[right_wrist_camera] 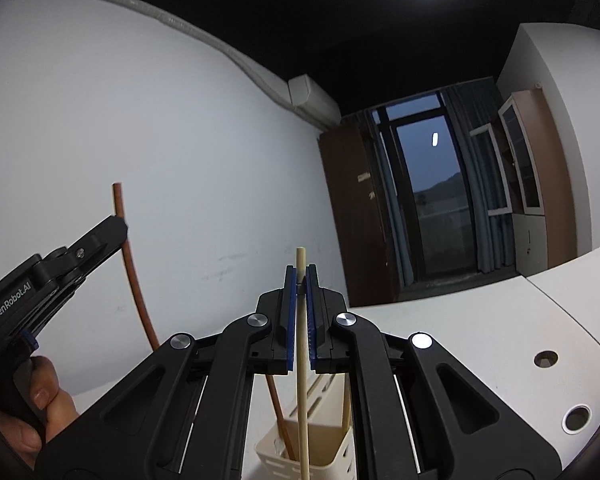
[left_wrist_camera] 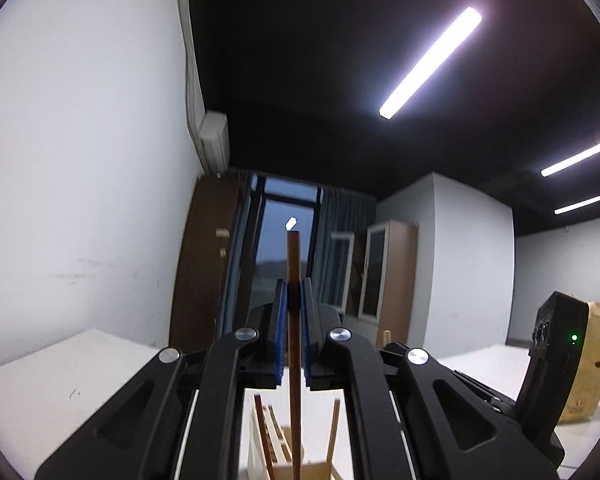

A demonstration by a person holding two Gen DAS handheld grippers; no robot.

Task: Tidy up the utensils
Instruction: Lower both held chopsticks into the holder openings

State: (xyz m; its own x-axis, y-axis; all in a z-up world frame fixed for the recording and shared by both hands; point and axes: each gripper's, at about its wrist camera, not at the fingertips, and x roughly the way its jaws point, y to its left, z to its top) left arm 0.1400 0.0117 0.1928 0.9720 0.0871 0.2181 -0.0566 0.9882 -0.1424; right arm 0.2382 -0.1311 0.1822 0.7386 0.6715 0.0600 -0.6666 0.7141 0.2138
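Note:
My left gripper (left_wrist_camera: 294, 286) is shut on a dark brown chopstick (left_wrist_camera: 294, 344), held upright; its lower end reaches down into the cream utensil holder (left_wrist_camera: 312, 470) below. My right gripper (right_wrist_camera: 300, 276) is shut on a light bamboo chopstick (right_wrist_camera: 302, 380), also upright, its lower end inside the slotted cream holder (right_wrist_camera: 340, 456). In the right wrist view the left gripper (right_wrist_camera: 100, 236) appears at the left, gripping the brown chopstick (right_wrist_camera: 134, 280), whose lower part enters the holder. Other wooden utensils (left_wrist_camera: 334, 428) lean inside the holder.
The holder stands on a white table (right_wrist_camera: 480, 320) with round cable holes (right_wrist_camera: 545, 359). A white wall is at the left. A brown paper bag (left_wrist_camera: 592, 360) stands at the right of the left wrist view. A hand (right_wrist_camera: 40, 412) holds the left gripper.

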